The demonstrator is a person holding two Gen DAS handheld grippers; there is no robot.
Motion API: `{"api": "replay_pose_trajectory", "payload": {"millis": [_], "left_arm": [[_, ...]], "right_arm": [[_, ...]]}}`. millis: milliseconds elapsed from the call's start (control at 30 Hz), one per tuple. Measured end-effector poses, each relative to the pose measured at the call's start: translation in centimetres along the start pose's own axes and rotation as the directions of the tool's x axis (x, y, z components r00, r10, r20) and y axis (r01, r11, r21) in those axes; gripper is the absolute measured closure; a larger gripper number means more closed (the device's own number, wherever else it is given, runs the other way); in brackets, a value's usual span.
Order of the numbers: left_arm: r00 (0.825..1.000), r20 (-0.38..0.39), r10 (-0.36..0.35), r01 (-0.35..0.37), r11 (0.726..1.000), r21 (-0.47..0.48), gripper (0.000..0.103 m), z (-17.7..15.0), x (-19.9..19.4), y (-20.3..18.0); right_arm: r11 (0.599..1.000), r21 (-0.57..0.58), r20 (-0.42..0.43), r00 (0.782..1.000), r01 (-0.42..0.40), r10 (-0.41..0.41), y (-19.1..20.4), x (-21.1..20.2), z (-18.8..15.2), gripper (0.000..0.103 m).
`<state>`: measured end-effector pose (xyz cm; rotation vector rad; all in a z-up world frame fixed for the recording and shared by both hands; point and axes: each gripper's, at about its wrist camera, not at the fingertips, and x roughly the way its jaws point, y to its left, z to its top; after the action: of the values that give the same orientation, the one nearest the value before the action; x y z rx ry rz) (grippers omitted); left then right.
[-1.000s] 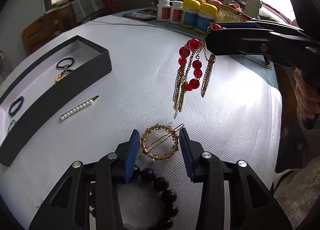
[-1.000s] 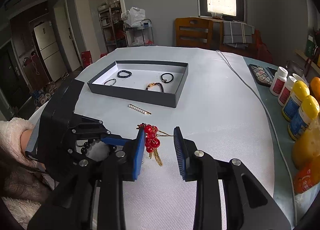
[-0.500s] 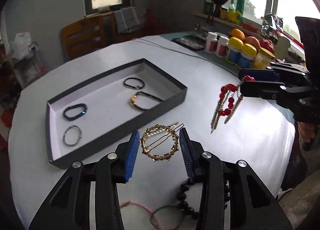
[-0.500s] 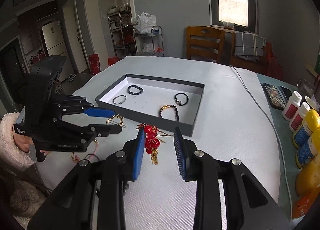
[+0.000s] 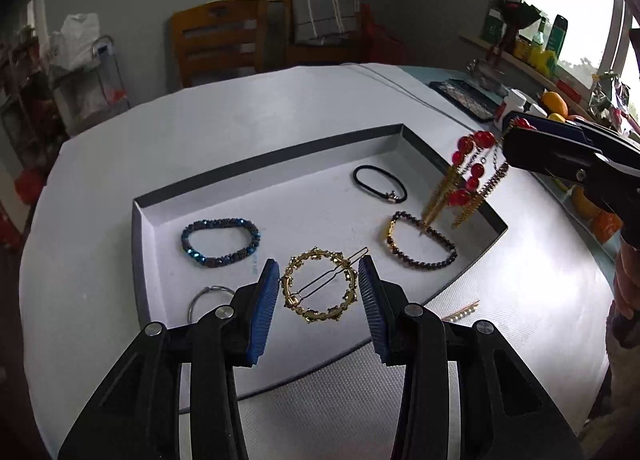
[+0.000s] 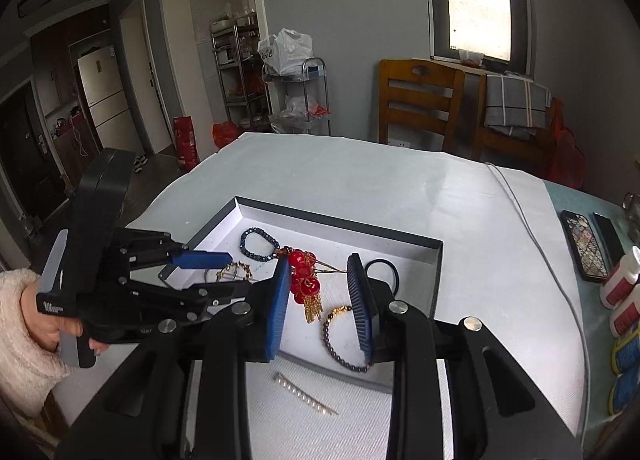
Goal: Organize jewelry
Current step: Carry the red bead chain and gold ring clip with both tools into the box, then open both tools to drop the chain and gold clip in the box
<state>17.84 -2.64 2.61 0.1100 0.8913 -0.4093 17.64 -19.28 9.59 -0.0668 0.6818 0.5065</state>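
One gold hair ring (image 5: pixel 319 285) between left claw (image 5: pixel 319 292) pads.

The thin silver ring (image 5: pixel 208 298) in the tray's (image 5: pixel 448 152) near left corner was half hidden behind the left gripper's finger (image 5: pixel 262 308), and the pearl hair clip (image 5: pixel 460 311) showed only its tip past the right finger. In the right wrist view, the black hair tie (image 6: pixel 384 270) lay partly behind the right gripper's finger (image 6: pixel 360 308), and the bottles (image 6: pixel 624 300) at the far right were cut off by the edge
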Motion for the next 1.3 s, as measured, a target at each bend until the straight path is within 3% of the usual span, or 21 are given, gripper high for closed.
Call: {"api": "replay_pose_trajectory", "payload": {"millis": [300,567,733,800,867,1033,1167,1300], "left_arm": [[0.998,-0.052,0.036,-0.039,0.998,-0.052,0.060,0.3,3.0,1.4],[0.995,-0.093,0.047,-0.054,0.996,-0.074,0.060,0.5,5.0,2.0],[0.994,-0.096,0.047,-0.055,0.995,-0.082,0.060,0.5,5.4,2.0],[0.995,-0.096,0.042,-0.050,0.995,-0.088,0.056,0.4,5.4,2.0],[0.994,-0.094,0.047,-0.056,0.994,-0.090,0.045,0.3,5.3,2.0],[0.995,-0.086,0.049,-0.057,0.994,-0.097,0.041,0.0,4.8,2.0],[0.996,-0.072,0.053,-0.060,0.994,-0.097,0.037,-0.3,4.0,1.8],[0.997,-0.039,0.069,-0.072,0.993,-0.096,0.028,-0.4,2.5,1.5]], "right_arm": [[0.993,0.106,-0.117,0.992,0.057,-0.044,-1.8,9.7,1.1,0.074],[0.985,0.139,-0.240,0.969,0.100,-0.064,-2.1,13.7,0.5,0.074],[0.987,0.121,-0.261,0.963,0.109,-0.074,-1.4,14.2,-0.2,0.074],[0.987,0.116,-0.265,0.961,0.107,-0.073,-1.2,14.3,-0.3,0.074],[0.988,0.113,-0.268,0.961,0.103,-0.069,-1.1,14.4,-0.5,0.074],[0.990,0.117,-0.261,0.964,0.082,-0.049,-0.7,13.7,-0.7,0.073],[0.987,0.139,-0.240,0.970,0.080,-0.044,-1.1,12.5,-0.8,0.057],[0.984,0.160,-0.212,0.976,0.083,-0.048,-1.3,10.8,-0.9,0.049]]}}
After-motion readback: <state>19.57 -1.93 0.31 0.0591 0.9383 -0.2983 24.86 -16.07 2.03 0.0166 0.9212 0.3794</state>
